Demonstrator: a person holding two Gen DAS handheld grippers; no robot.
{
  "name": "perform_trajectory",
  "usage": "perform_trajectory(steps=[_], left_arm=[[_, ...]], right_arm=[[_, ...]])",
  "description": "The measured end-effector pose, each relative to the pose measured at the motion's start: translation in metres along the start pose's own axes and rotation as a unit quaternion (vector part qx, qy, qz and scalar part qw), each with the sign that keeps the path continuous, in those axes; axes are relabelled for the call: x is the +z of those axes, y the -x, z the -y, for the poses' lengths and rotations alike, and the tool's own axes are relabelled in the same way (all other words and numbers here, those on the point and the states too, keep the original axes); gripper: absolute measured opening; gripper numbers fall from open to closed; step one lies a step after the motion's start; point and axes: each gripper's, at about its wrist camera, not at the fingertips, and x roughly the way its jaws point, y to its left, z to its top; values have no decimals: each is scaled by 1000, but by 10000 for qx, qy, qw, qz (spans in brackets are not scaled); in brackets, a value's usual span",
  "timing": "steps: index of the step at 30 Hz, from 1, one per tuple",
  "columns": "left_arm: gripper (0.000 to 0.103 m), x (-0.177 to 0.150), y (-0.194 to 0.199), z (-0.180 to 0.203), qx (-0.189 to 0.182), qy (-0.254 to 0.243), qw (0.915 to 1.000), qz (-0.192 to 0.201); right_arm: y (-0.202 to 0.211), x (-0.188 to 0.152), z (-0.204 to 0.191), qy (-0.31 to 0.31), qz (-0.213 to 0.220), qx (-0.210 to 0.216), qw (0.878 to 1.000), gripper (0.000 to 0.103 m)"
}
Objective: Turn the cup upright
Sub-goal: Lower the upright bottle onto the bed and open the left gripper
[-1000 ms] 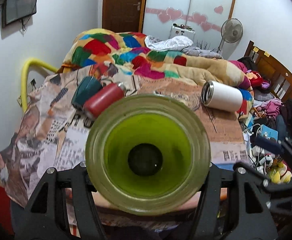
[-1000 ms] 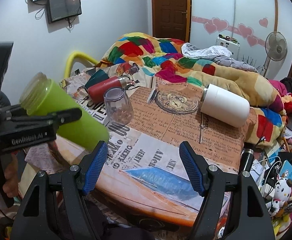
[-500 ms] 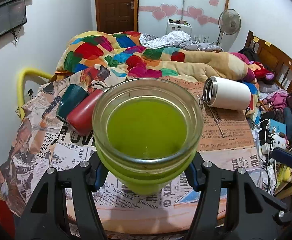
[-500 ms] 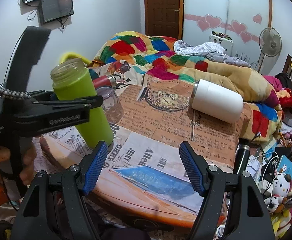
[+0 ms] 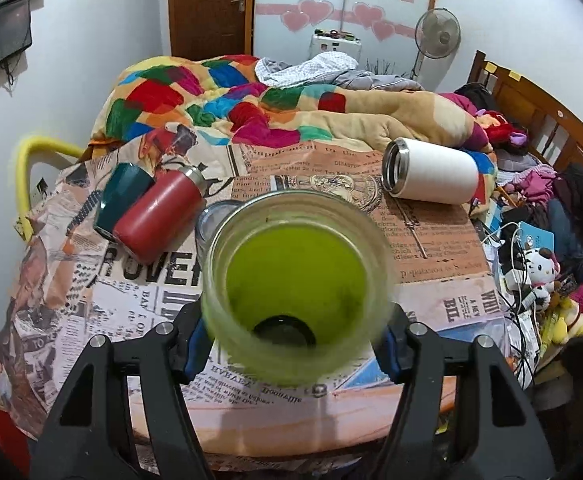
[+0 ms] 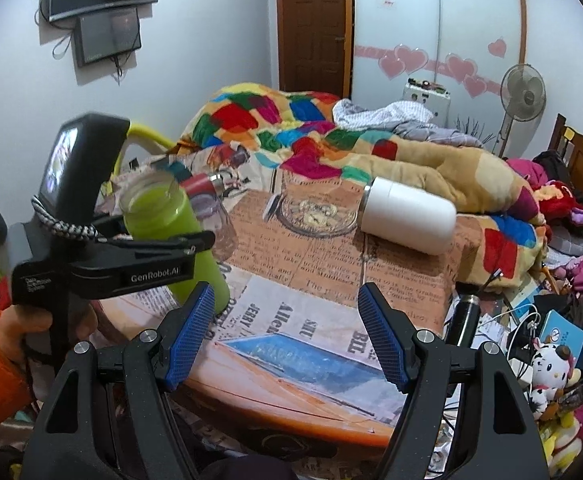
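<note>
The green cup [image 5: 295,288] stands upright near the table's front left, mouth up. My left gripper [image 5: 291,344] is shut on the green cup around its body; it also shows in the right wrist view [image 6: 171,252], where the cup [image 6: 171,224] rests its base on the newspaper-print cloth. My right gripper [image 6: 287,336] is open and empty above the table's front edge, to the right of the cup.
A white tumbler [image 6: 407,220] lies on its side at the back right. A red bottle [image 5: 159,212] and a teal cup [image 5: 119,196] lie at the back left. A clear glass [image 6: 215,224] stands inverted behind the green cup. A bed with a quilt [image 6: 291,128] lies behind.
The left gripper has tilted the green cup from lying slanted in the air to upright and lowered it onto the table. The right gripper has stayed open and nearly still.
</note>
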Motion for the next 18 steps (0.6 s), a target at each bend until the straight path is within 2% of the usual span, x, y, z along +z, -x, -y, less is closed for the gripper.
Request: perform_trajectory(steps=[5,10,13,15,18], left_arm=[[68,-3,45,5,-60,-329,9989,337],[72,-9,119,10,-119,-608,9928,1028],[74,-10,163,8,-174,-582,9870,1488],[75,-13,200,6,-174,-546,9800,1904],[82,-19,243,3,-183,-486,9684,2439]], right_arm=[[30,8,0,-95,380,-34,9992,71],[71,21,-9,-165,943,-36,9954,71],[100,27,-17,-241,1359,32,9904,71],[119,29,-23,-290,1629,82,9862,71],[144,30,-33,-319,1996,142,9792,71]])
